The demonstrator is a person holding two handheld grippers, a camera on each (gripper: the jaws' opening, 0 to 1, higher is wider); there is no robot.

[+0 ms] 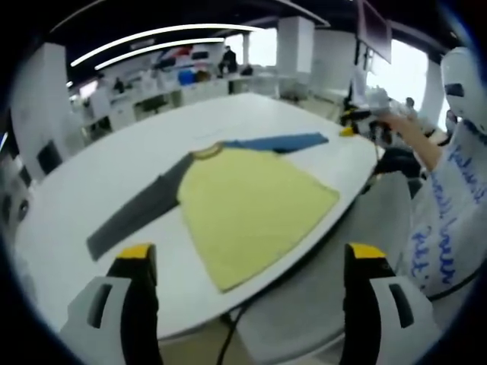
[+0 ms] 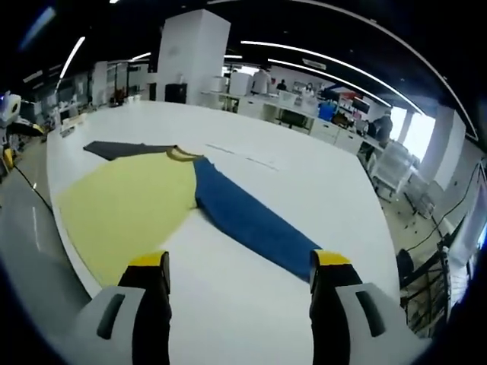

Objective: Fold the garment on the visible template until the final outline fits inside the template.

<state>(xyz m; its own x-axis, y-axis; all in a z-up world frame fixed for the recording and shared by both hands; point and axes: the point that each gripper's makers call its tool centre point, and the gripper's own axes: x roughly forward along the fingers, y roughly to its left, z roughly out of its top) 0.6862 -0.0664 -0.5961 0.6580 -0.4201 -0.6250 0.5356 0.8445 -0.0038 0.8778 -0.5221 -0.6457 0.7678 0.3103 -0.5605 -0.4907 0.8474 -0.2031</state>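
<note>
While both the left gripper [image 1: 245, 268] and right gripper [image 2: 239, 275] hang with fingers spread and empty over the near bench [image 2: 319, 182] edge, the garment [image 1: 247, 201] lies flat just beyond, sleeves outstretched. I'd judge a shallow pinch could drag it off that edge.

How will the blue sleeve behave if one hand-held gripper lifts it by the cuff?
The blue sleeve lies thin and flat on the white table, so it will likely hang limp. Being joined to the yellow body, it may drag that along. It looks light and may slide easily on the smooth tabletop.
</note>
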